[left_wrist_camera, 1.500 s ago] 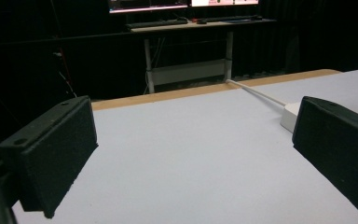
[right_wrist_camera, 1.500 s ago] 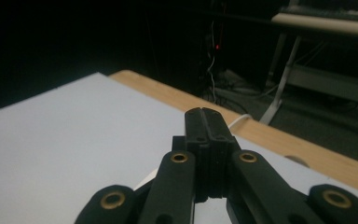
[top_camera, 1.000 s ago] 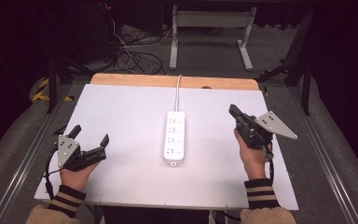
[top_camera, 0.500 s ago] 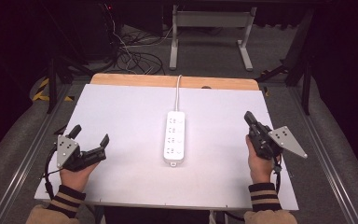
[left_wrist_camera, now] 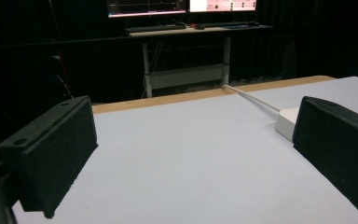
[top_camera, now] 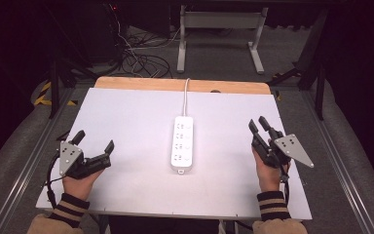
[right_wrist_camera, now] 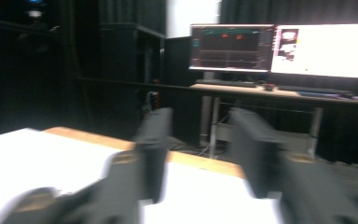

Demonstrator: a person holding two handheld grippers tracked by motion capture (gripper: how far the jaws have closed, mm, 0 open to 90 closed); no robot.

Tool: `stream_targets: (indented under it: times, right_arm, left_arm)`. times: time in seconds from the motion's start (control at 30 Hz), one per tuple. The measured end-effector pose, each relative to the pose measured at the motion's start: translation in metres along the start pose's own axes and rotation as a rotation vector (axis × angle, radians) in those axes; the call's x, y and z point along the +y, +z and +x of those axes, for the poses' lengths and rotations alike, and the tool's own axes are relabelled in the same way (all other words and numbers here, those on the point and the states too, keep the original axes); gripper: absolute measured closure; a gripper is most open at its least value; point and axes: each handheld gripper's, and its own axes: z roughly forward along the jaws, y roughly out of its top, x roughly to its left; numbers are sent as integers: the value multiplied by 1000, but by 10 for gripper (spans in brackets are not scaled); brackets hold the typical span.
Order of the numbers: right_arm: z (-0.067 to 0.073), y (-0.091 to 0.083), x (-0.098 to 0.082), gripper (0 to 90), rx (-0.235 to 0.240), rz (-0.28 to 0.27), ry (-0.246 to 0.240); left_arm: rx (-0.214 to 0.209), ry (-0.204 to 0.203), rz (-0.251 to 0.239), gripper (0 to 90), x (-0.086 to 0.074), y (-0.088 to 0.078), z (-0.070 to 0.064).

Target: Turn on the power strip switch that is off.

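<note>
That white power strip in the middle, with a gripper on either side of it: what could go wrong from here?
1. The power strip lies loose on smooth white table; a nudge from one gripper might just slide it away.
2. Its cord runs off the far edge, so lifting or pulling the strip could tug it tight.
3. The right gripper has just been opening with nothing between its jaws; the left gripper is wide open. Both are apart from the strip, so a grab from the side could miss.

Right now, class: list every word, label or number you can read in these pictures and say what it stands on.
None can be read.
Monitors: text on screen, too blurred to read.
Power strip: no legible label.
</note>
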Motion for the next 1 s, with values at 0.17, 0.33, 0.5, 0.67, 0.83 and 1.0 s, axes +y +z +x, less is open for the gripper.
stream_targets:
  times: [0.17,0.33,0.5,0.67,0.83,1.0]
  right_arm:
    - [-3,3,0,140,-73,-13,21]
    - [-6,2,-2,64,-122,-12,12]
    - [-6,2,-2,65,-120,-21,13]
    - [-5,3,-2,65,-119,-14,8]
    - [-3,4,-4,67,-122,6,0]
    - [-1,4,-5,71,-114,8,-8]
  left_arm:
    - [0,-1,-1,3,0,0,0]
    - [-2,0,-4,3,0,0,0]
    - [-1,1,-5,3,0,0,0]
    - [0,2,-4,3,0,0,0]
    - [-1,3,-4,4,0,0,0]
    - [-1,2,-4,3,0,0,0]
